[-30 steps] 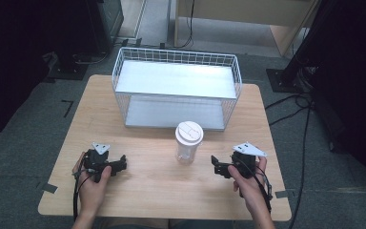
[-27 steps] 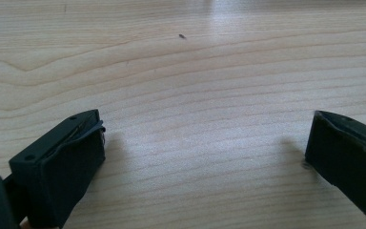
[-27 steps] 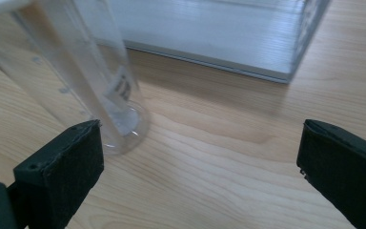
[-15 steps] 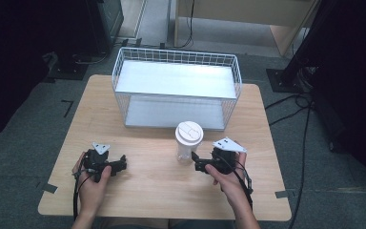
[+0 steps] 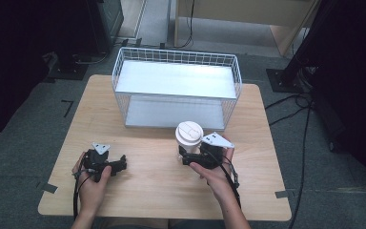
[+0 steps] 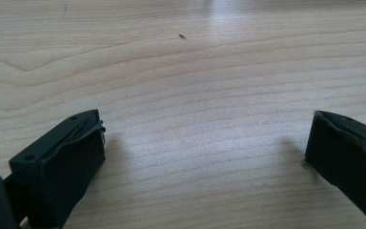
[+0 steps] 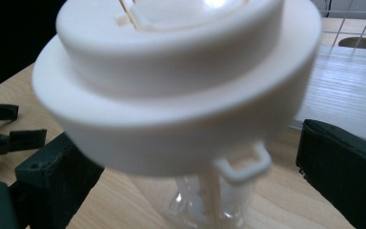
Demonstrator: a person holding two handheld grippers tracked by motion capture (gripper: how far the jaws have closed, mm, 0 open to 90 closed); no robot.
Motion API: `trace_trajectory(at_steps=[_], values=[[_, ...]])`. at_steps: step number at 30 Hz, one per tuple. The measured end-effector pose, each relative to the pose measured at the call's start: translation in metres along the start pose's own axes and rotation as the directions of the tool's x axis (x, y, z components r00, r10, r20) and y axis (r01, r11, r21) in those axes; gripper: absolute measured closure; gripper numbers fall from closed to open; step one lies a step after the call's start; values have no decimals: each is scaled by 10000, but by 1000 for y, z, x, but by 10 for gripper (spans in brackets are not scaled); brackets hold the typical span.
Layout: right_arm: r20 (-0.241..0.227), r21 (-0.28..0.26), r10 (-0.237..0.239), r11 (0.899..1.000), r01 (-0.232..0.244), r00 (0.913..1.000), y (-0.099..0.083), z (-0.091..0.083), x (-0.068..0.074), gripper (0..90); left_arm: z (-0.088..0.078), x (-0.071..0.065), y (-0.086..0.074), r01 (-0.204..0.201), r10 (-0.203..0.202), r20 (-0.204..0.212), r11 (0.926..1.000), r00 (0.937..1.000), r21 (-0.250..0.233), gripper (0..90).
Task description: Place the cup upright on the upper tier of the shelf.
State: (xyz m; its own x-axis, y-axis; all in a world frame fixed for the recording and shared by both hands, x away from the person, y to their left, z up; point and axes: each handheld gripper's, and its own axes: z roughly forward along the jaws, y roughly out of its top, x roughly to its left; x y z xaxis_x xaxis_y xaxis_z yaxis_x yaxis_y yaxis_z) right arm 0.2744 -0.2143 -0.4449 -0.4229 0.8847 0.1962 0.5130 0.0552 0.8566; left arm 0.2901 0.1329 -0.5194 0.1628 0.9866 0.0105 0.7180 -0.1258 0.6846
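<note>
A clear plastic cup with a white lid stands upright on the wooden table, just in front of the wire basket. My right gripper is held at the cup's near right side. In the right gripper view the lid looms very close, and my right gripper is open with one jaw on each side of the cup's clear lower body; no contact is visible. My left gripper rests low at the table's front left. In its own view my left gripper is open over bare wood.
The white wire basket has a pale shelf on top and an open lower level, and it takes up the back half of the table. Cables and dark stands lie on the floor around the table. The other gripper appears at the far left.
My right gripper has moved left and forward to the cup, so its jaws now stand on either side of it. The left gripper and the cup have stayed put.
</note>
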Motion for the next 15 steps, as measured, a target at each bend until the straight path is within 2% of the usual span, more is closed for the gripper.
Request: trace_trajectory(at_steps=[5,12,15], values=[[-79,-331,147,9993,-149,9999,2,10,2,24,0,0,0,8,-8,-4,10000,10000,-10,0],[-99,-603,6,9982,-12,10000,2,16,6,28,0,0,0,2,-2,-4,10000,10000,14,0],[-142,-875,27,9962,-40,9999,2,19,7,45,0,-1,0,30,-30,21,10000,10000,-21,0]])
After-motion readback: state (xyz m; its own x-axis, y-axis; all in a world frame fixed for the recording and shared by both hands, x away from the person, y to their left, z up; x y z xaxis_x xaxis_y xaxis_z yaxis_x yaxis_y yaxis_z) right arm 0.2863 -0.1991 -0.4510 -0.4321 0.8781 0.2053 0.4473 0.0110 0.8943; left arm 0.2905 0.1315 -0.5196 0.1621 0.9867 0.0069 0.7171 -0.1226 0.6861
